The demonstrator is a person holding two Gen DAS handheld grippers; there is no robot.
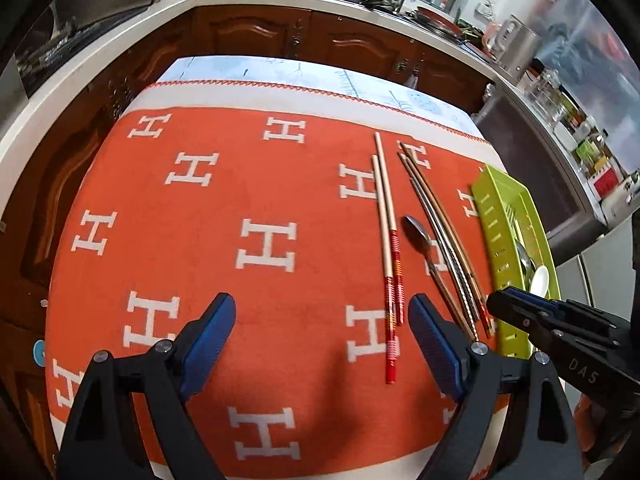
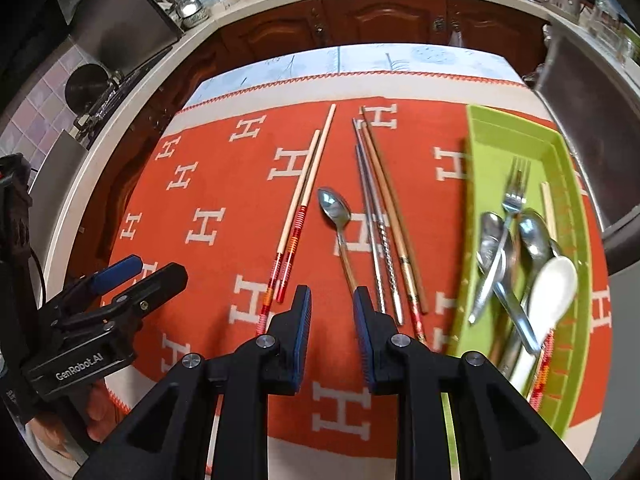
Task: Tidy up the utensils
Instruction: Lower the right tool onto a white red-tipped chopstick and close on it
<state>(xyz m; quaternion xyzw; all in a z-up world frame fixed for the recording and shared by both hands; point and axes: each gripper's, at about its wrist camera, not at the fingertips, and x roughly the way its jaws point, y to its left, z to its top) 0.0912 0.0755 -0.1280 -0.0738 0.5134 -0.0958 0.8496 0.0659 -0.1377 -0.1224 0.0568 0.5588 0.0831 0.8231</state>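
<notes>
On the orange cloth lie a pale chopstick pair with red-striped ends (image 1: 386,236) (image 2: 304,196), a steel spoon (image 1: 418,236) (image 2: 334,208), metal chopsticks (image 2: 376,232) and brown chopsticks (image 2: 390,216). The green tray (image 1: 490,208) (image 2: 492,132) at the right holds a fork (image 2: 516,188), steel spoons (image 2: 492,240) and a white ceramic spoon (image 2: 552,284). My left gripper (image 1: 322,300) hangs wide open above the cloth, just left of the striped ends. My right gripper (image 2: 332,294) is narrowly open and holds nothing, with the spoon's handle tip just beyond its right finger.
The orange cloth with white H marks (image 1: 240,184) covers a small table whose edges drop off at left and right. Brown cabinets (image 1: 256,32) and a cluttered counter stand behind. A steel appliance (image 2: 588,128) sits close to the tray's right side.
</notes>
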